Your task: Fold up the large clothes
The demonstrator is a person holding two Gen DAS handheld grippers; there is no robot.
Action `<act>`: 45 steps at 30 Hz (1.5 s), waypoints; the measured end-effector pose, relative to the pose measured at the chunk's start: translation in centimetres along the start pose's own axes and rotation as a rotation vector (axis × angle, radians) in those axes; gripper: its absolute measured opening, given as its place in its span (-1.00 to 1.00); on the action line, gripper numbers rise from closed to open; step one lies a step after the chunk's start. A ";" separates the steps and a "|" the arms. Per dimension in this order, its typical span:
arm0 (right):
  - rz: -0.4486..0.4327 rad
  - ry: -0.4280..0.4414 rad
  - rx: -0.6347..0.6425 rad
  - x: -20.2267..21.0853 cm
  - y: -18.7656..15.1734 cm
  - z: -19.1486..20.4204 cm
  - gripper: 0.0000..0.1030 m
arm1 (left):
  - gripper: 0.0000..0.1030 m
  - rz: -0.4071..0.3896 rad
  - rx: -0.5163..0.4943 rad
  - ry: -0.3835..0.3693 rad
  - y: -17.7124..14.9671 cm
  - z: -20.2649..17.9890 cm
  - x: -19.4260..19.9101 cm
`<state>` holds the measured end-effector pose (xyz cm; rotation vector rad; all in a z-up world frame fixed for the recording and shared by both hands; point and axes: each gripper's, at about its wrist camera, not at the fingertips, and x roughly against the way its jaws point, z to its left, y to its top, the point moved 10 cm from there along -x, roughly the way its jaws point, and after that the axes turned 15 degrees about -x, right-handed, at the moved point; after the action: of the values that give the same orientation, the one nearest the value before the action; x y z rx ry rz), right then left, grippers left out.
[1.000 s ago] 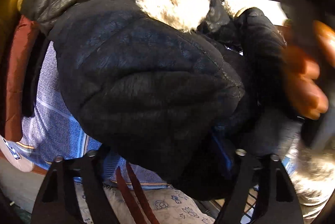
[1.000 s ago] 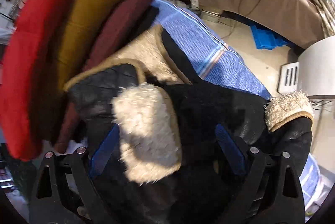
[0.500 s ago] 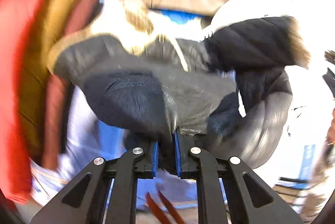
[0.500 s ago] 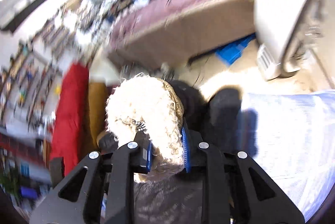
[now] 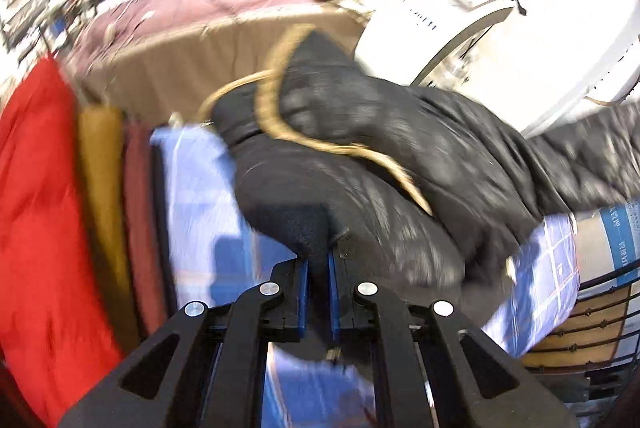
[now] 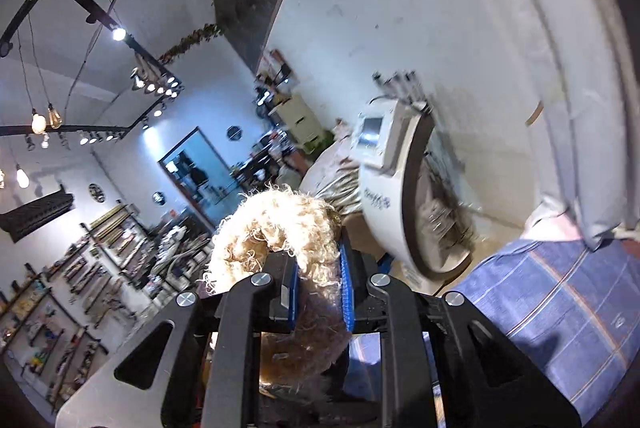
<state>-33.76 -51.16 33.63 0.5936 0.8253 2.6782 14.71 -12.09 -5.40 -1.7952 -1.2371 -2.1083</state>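
Both grippers grip the coat (image 5: 380, 156): left gripper (image 5: 318, 268) pinches its black edge, bulk stretching ahead-right; right gripper (image 6: 318, 292) clamps fleece trim (image 6: 276, 228).

I see the black quilted jacket (image 5: 384, 164), tan-piped, bunched and lifted over the blue plaid sheet; its curly cream fleece trim (image 6: 280, 240) sticks upward.

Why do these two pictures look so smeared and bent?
Left wrist view: motion blur smears the black coat and the red cloth, while the left gripper stays sharp. Right wrist view: sharper, dim and bluish, bright ceiling lamps; the fisheye bends the walls.
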 end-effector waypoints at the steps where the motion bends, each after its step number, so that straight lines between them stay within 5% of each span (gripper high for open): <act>1: 0.015 -0.008 -0.008 0.0 0.8 -1.0 -0.64 | -0.79 -0.009 -0.016 0.034 1.9 0.2 -1.7; 3: -0.012 -0.154 0.009 -0.8 1.5 -5.1 -0.47 | -0.56 0.014 -0.023 0.105 3.4 0.8 -5.2; 5: -0.008 -0.326 0.033 -3.3 0.0 -10.7 0.12 | -0.23 0.061 -0.038 0.162 3.1 1.4 -8.0; 6: 0.007 -0.401 0.026 -4.1 -0.9 -13.8 0.57 | 0.27 0.072 -0.041 0.150 2.6 1.2 -8.8; 7: 0.002 -0.456 -0.007 -4.9 -2.7 -16.7 0.67 | 0.74 0.078 -0.044 0.138 1.9 1.1 -9.2; 10: 0.078 -0.520 -0.120 -6.2 -9.4 -24.3 0.67 | 0.78 0.084 -0.045 0.166 -2.2 2.0 -9.7; 15: 0.362 -0.590 -0.208 -9.6 -25.2 -31.9 0.67 | 0.78 0.248 0.014 0.121 -12.1 2.1 -11.0; 18: 0.569 -0.624 -0.114 -12.7 -36.2 -32.4 0.67 | 0.78 0.309 0.021 0.158 -16.9 2.6 -10.7; 21: 0.801 -0.561 0.004 -15.9 -47.1 -31.2 0.67 | 0.78 0.330 0.014 0.200 -20.3 2.9 -10.0; 23: 0.877 -0.612 0.121 -17.1 -51.9 -31.9 0.67 | 0.78 0.334 0.016 0.207 -21.9 2.9 -9.3; 25: 0.903 -0.712 0.101 -17.3 -54.7 -34.3 0.67 | 0.78 0.329 0.036 0.218 -22.8 3.1 -8.0; 30: 0.790 -0.719 -0.285 -14.4 -54.1 -36.5 0.67 | 0.81 0.318 0.103 0.244 -24.7 4.1 -6.6; 35: 0.847 -0.707 -0.501 -11.5 -56.3 -37.5 0.67 | 0.81 0.344 0.083 0.228 -25.1 3.3 -7.8; 36: 0.855 -0.704 -0.519 -11.4 -56.9 -37.4 0.42 | 0.81 0.346 0.077 0.222 -24.9 3.0 -8.0; 37: 0.854 -0.683 -0.535 -11.6 -57.3 -36.8 -0.23 | 0.81 0.345 0.070 0.217 -24.6 2.7 -8.1; 41: 0.903 -0.559 -0.395 -14.6 -57.0 -29.8 -0.59 | 0.81 0.295 0.021 0.226 -22.6 1.7 -7.2; 42: 0.940 -0.456 -0.361 -15.9 -56.7 -26.2 -0.98 | 0.81 0.286 0.011 0.237 -22.3 1.7 -6.8; 45: 1.025 -0.130 -0.265 -19.2 -55.5 -13.5 -0.98 | 0.81 0.253 0.020 0.274 -22.2 2.3 -5.3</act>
<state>-15.40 -20.37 -14.80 1.3878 0.0779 3.4614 5.68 1.93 -21.17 -1.4997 -0.9083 -2.0990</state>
